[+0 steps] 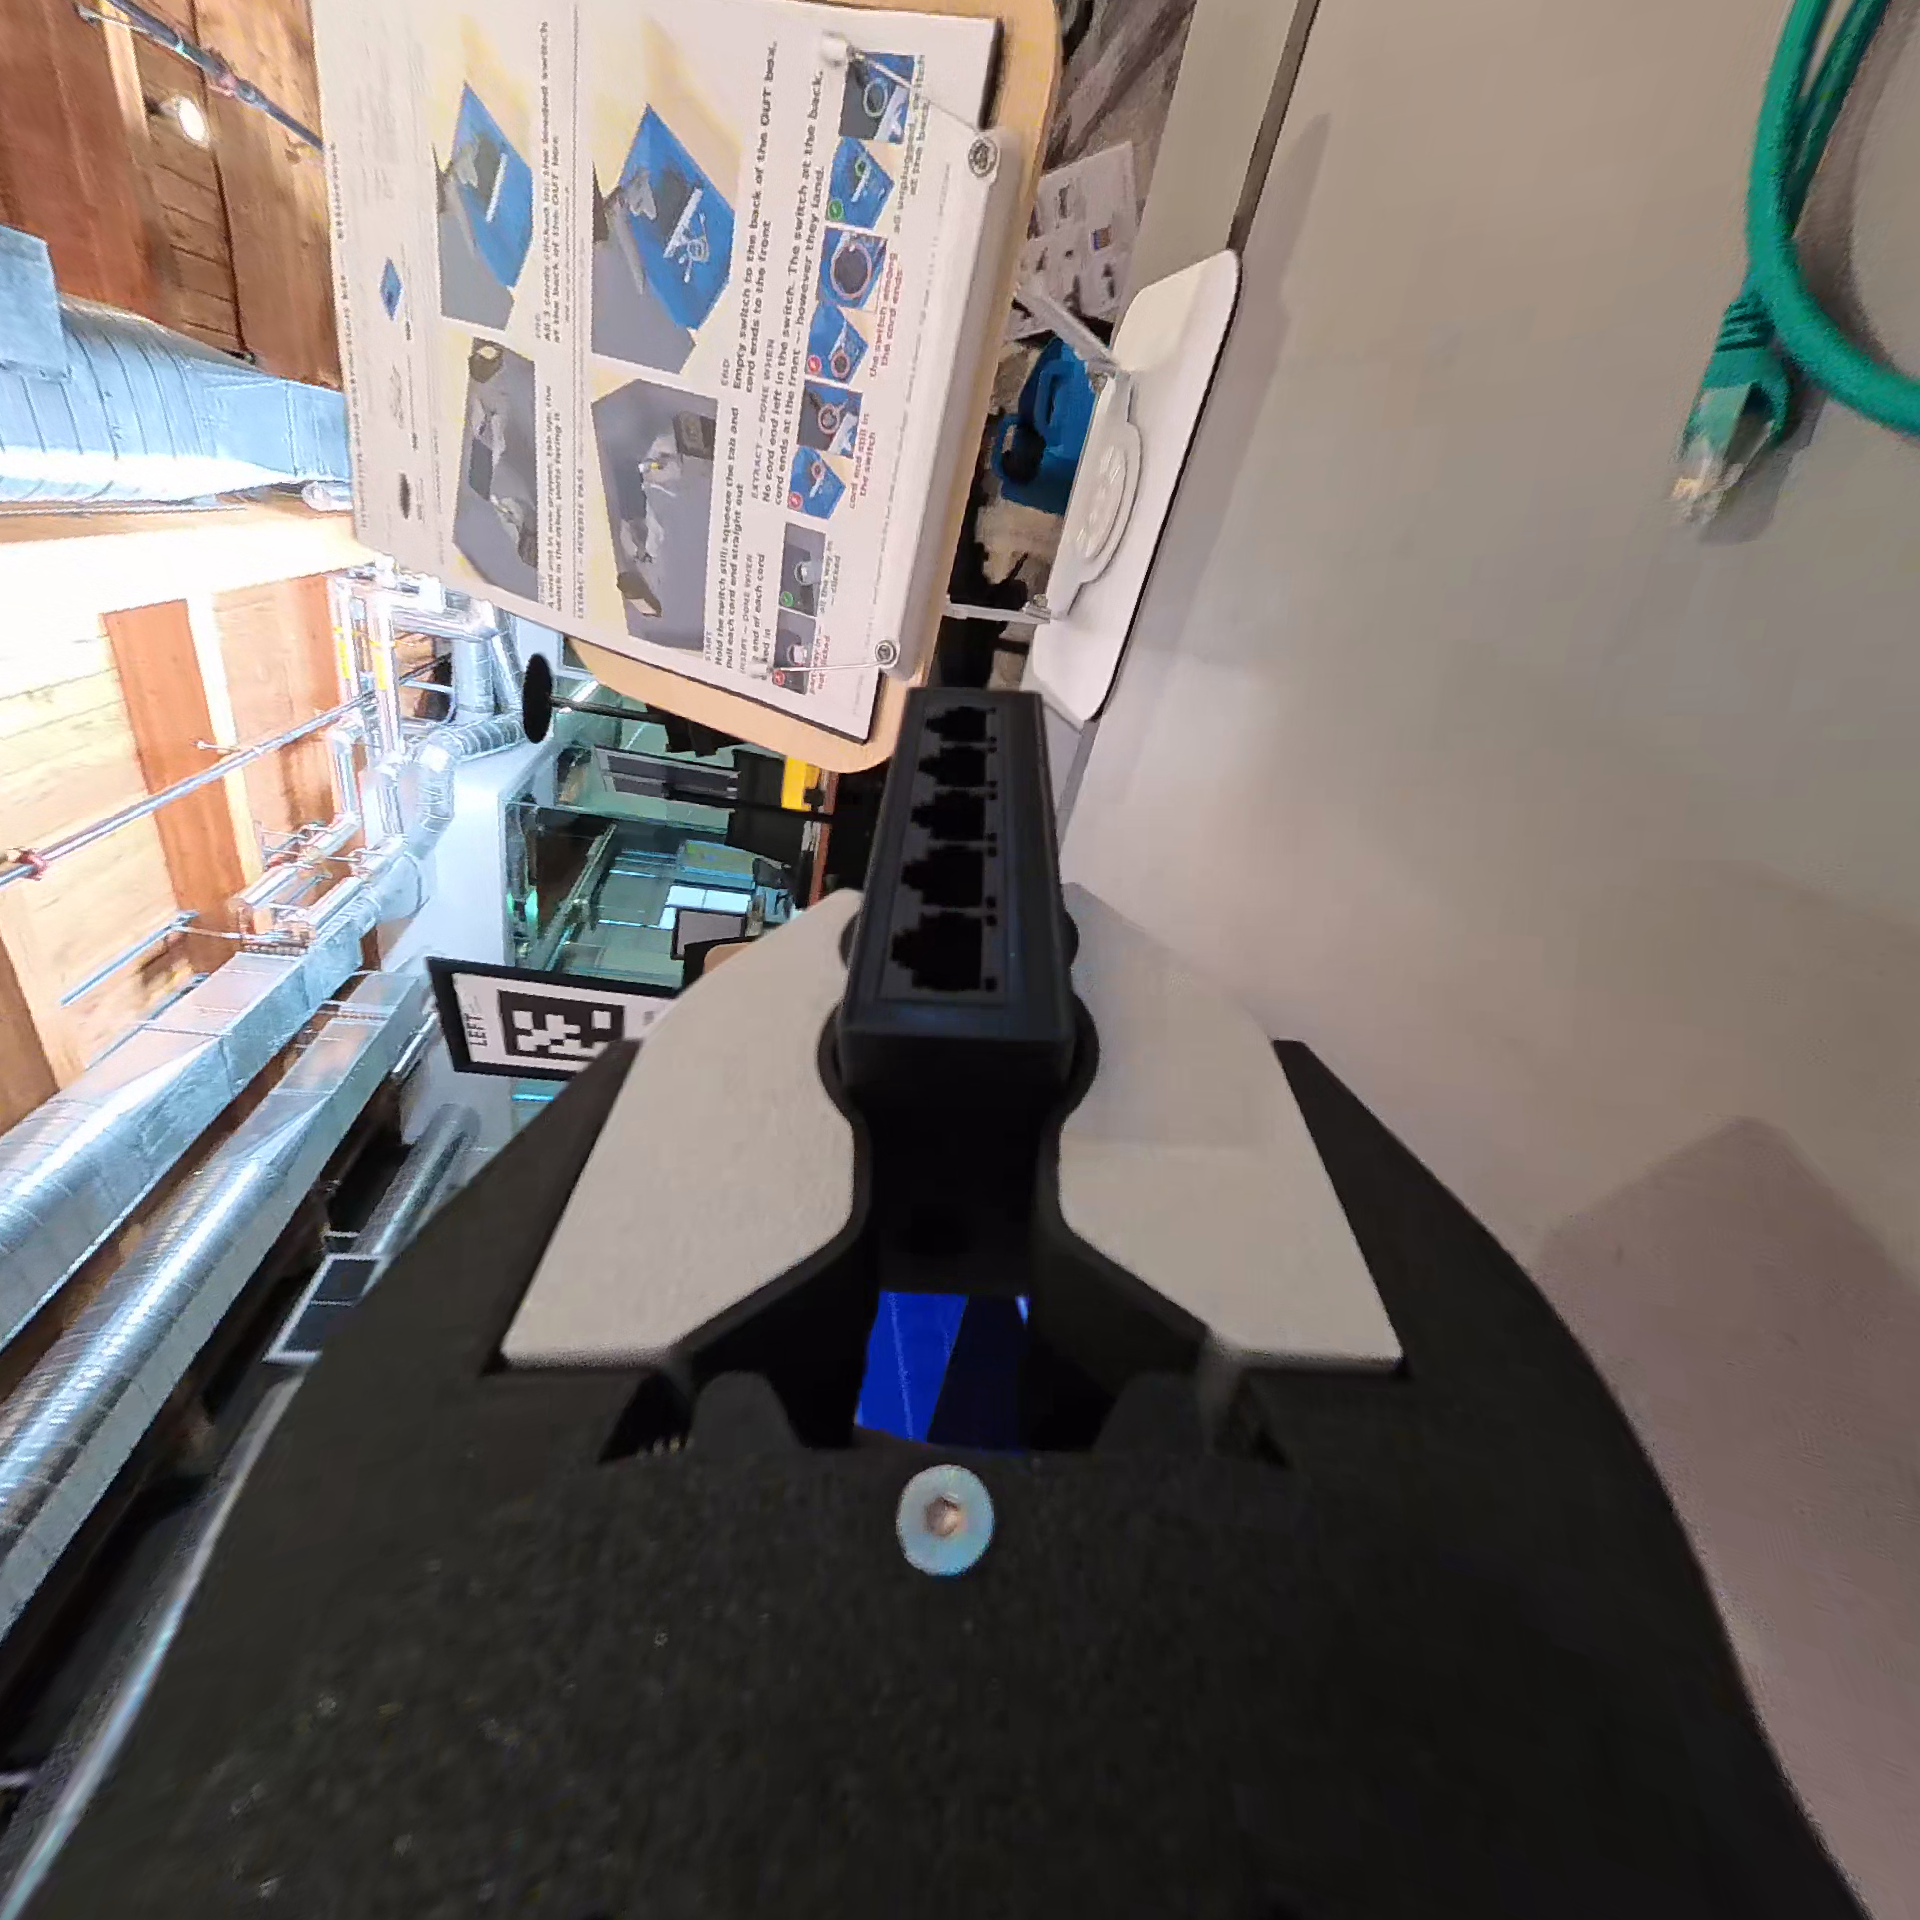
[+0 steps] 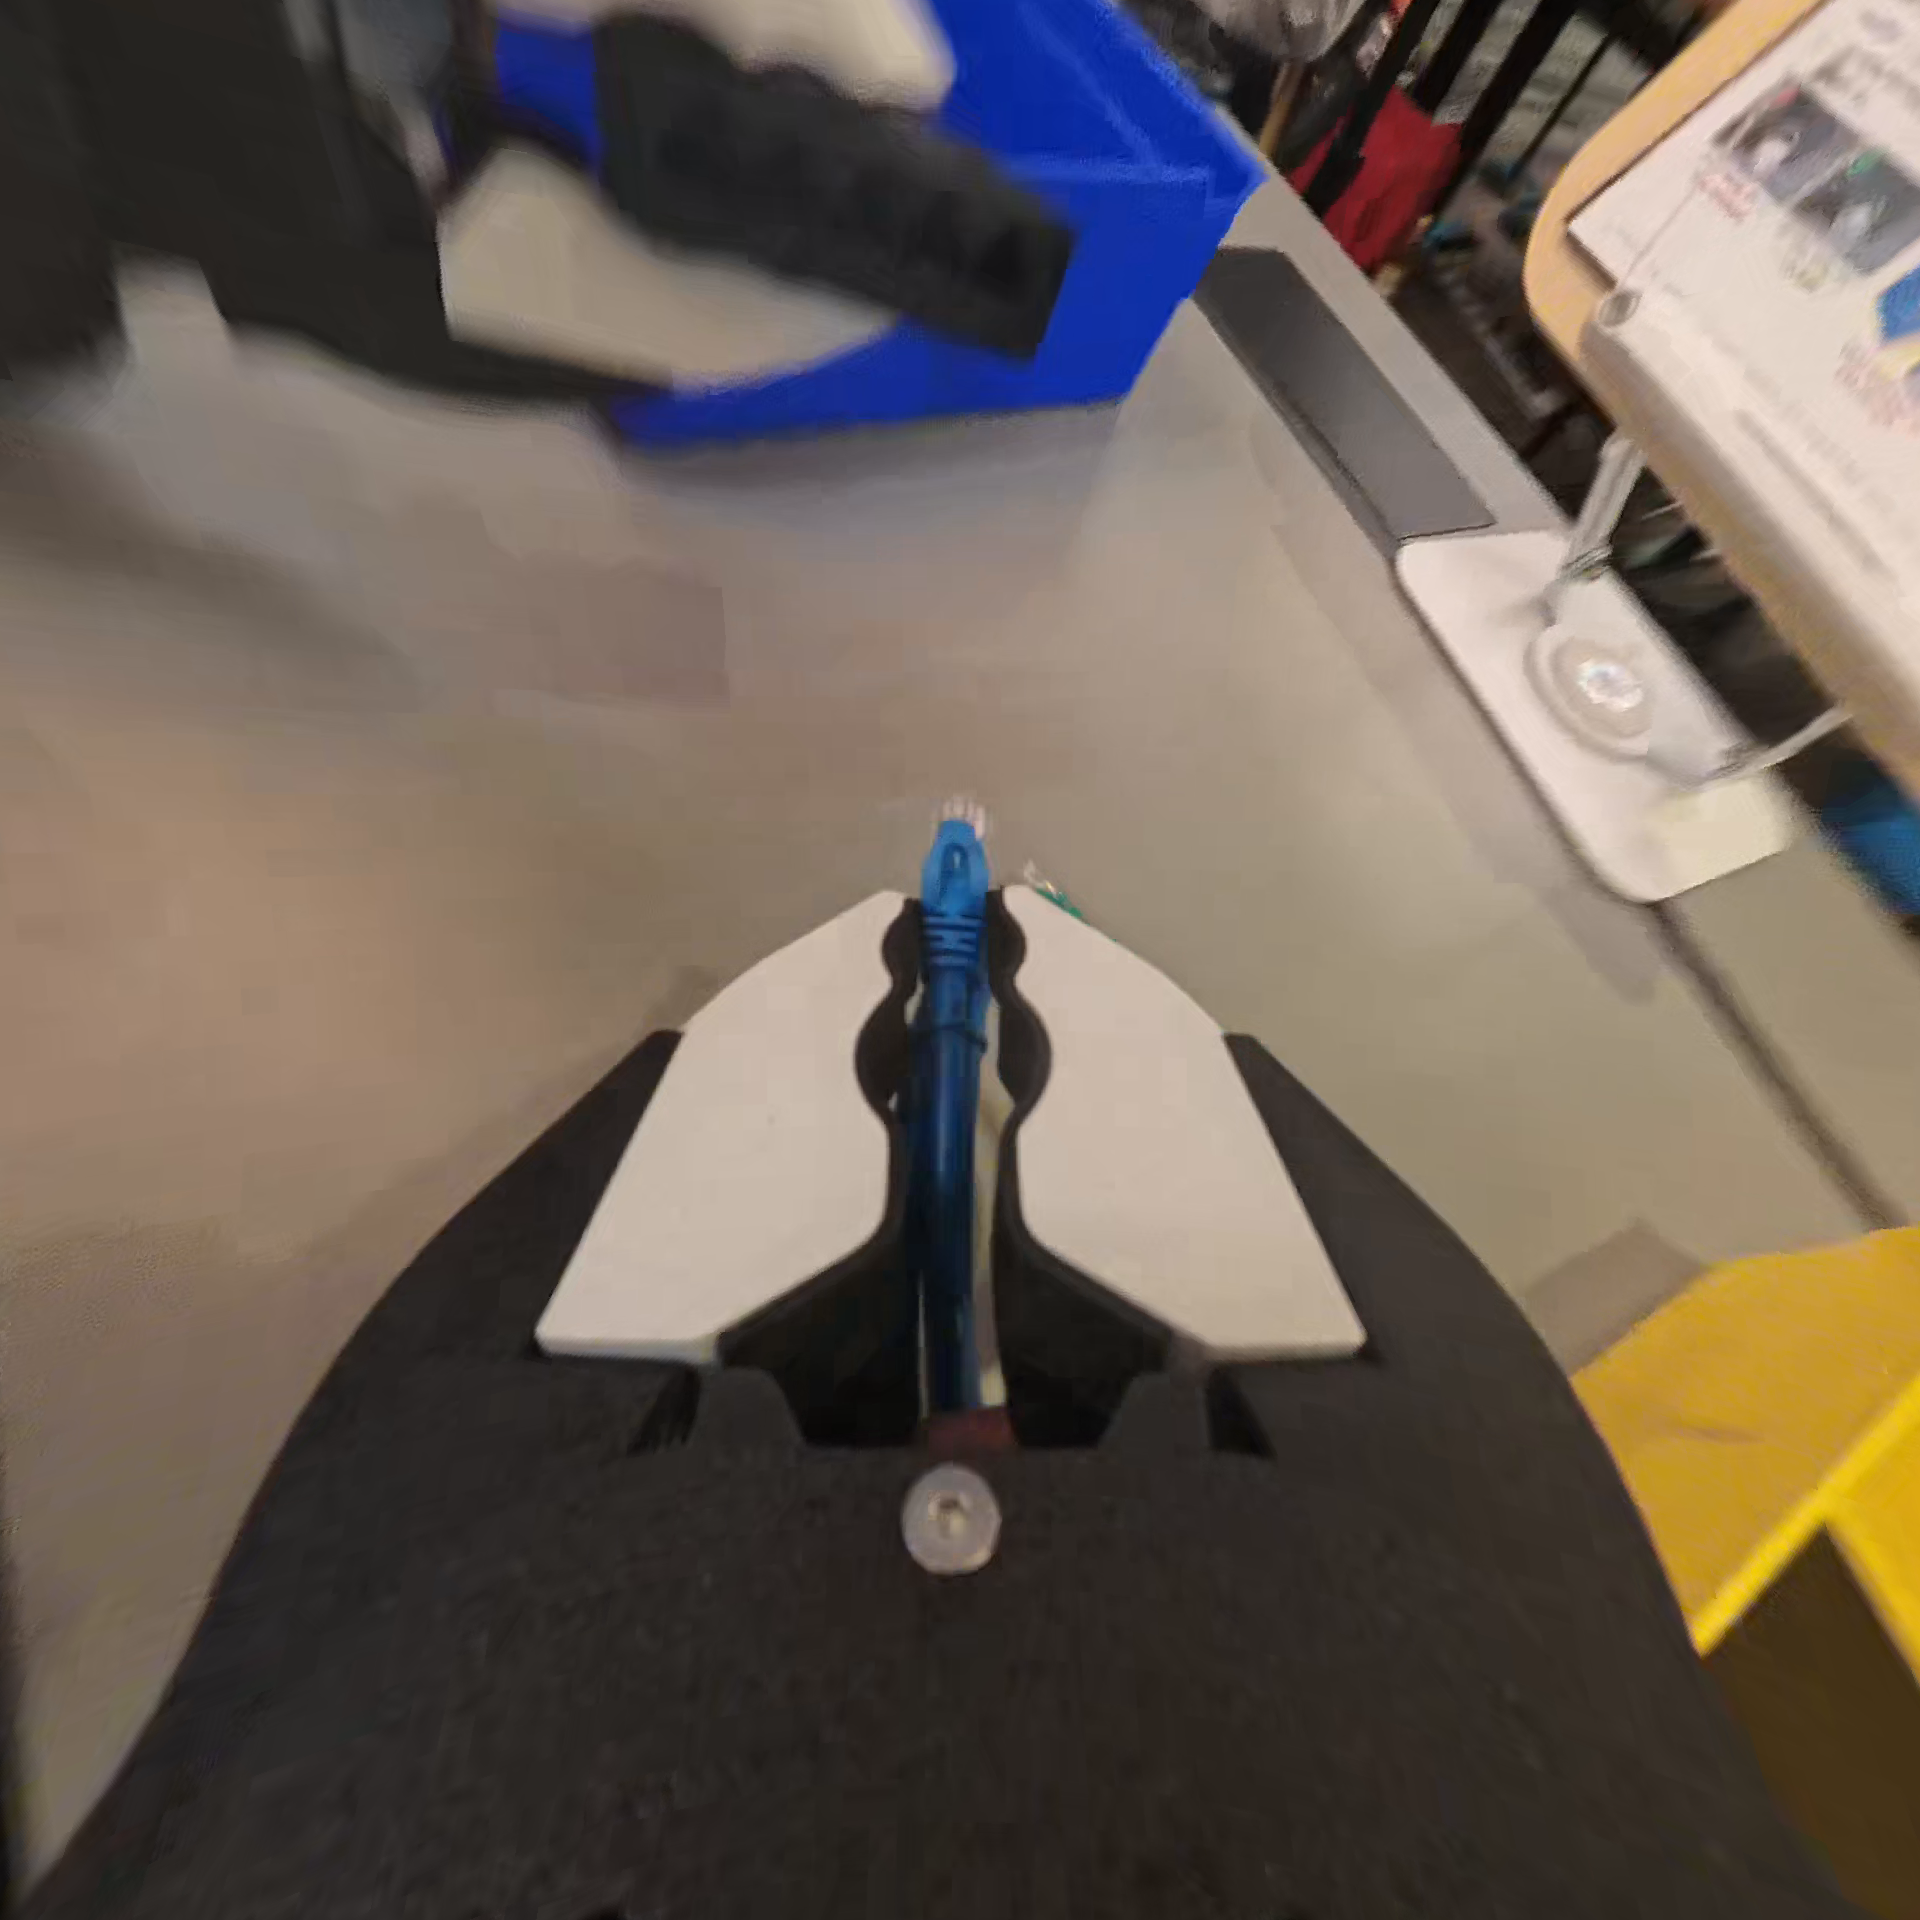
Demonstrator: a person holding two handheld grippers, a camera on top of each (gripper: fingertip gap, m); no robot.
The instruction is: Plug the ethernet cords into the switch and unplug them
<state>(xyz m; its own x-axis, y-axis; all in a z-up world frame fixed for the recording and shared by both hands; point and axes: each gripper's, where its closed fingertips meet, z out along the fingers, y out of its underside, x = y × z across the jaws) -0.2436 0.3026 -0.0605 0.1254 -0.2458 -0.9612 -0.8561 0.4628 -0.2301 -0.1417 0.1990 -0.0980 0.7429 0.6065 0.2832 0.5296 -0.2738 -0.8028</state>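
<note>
My left gripper (image 1: 956,935) is shut on a black ethernet switch (image 1: 961,862) and holds it in the air, rolled on its side, with its row of empty ports facing the camera. A green ethernet cord (image 1: 1787,281) lies on the grey table at the upper right, its plug end (image 1: 1730,416) free. My right gripper (image 2: 954,899) is shut on a blue ethernet cord (image 2: 948,1091), whose clear plug (image 2: 961,821) sticks out past the fingertips above the table. The switch (image 2: 842,197) in the left gripper shows blurred at the upper left of the right wrist view.
A blue bin (image 2: 1091,187) stands at the far side of the grey table (image 2: 520,831). A yellow bin (image 2: 1766,1455) is at the lower right. A white stand base (image 2: 1579,707) carries a tilted instruction sheet (image 1: 644,332) on a wooden board.
</note>
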